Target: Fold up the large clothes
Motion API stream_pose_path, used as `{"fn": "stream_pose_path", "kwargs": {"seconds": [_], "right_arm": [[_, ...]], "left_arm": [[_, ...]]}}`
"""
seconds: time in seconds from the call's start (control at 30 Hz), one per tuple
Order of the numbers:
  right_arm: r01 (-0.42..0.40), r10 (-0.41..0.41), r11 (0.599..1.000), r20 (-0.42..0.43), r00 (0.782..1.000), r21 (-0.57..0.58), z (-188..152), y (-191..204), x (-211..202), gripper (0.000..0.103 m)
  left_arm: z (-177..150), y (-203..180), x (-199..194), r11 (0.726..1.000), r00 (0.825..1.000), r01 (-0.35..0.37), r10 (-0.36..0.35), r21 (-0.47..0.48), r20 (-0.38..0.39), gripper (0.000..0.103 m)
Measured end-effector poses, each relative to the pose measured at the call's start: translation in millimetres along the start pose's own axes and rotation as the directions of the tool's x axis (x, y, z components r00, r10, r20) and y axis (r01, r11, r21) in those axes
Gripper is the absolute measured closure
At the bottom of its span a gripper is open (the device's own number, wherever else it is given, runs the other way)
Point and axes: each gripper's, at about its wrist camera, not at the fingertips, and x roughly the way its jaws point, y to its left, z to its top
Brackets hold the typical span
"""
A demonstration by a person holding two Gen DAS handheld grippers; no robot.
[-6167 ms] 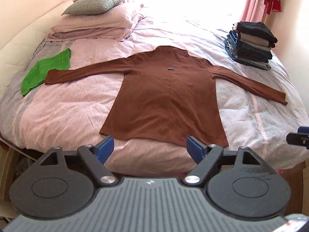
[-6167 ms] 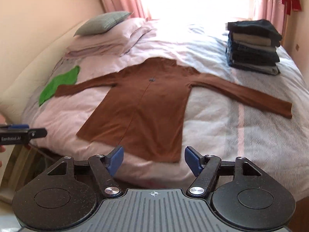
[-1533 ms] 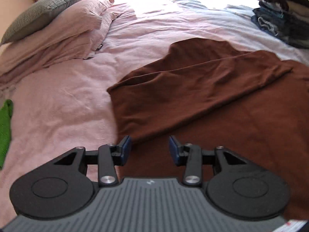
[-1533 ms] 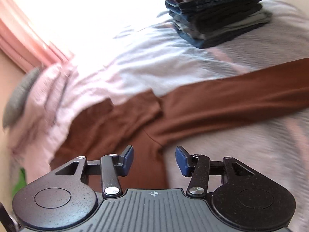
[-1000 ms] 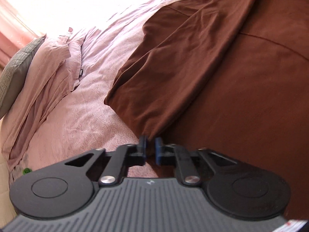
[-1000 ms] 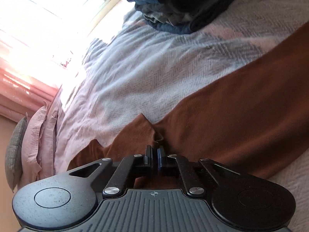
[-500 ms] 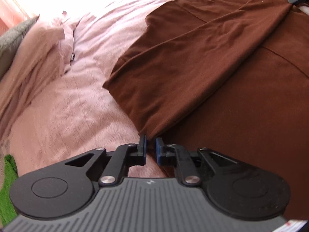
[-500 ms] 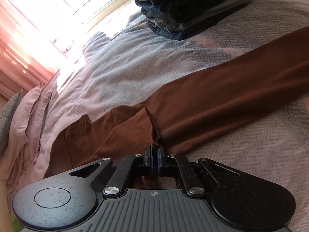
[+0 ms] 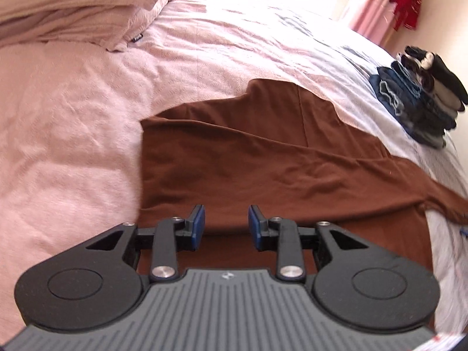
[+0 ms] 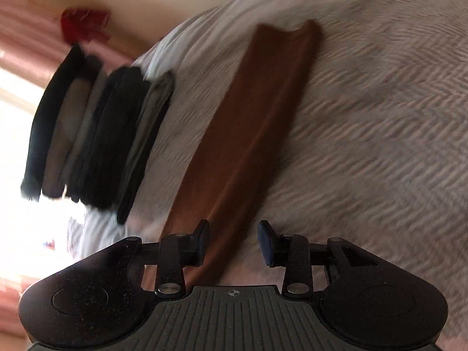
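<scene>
With both grippers' fingers released, we judge the brown top soft and limp, best pinched at its outstretched sleeve cuff

The sweater lies spread on the bed, with one sleeve folded across its body. The other sleeve lies straight out on the cover toward the bed's side edge. The stack of folded clothes stands near that same edge, just beside this sleeve. The pillows lie at the head end of the bed.
</scene>
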Motion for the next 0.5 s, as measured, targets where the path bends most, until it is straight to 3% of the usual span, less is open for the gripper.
{"fn": "stream_pose_path", "kwargs": {"seconds": [0.1,0.27,0.3,0.33,0.43,0.5], "right_arm": [[-0.033,0.025,0.994,0.076,0.997,0.108,26,-30,5,0.068],[-0.152,0.134,0.968,0.100,0.986,0.199,44,-46,19,0.068],[-0.160,0.143,0.971,0.109,0.984,0.178,46,-41,20,0.072],[-0.161,0.145,0.977,0.116,0.983,0.138,49,-34,20,0.099],[-0.062,0.073,0.996,0.159,0.985,-0.070,49,19,9,0.103],[-0.041,0.098,0.957,0.188,0.977,-0.286,34,77,-7,0.103]], "left_arm": [[2,-12,12,0.998,1.000,0.018,-0.018,-0.054,-0.009,0.076],[3,-27,16,0.998,0.999,0.019,-0.021,-0.054,-0.024,0.076],[2,-28,16,0.998,0.999,0.017,-0.019,-0.061,-0.029,0.076],[2,-27,14,0.997,0.999,0.016,-0.018,-0.069,-0.032,0.076],[-1,-20,6,0.994,0.999,0.014,-0.017,-0.106,-0.029,0.076],[-3,-13,-3,0.989,0.999,0.023,-0.026,-0.145,-0.021,0.076]]}}
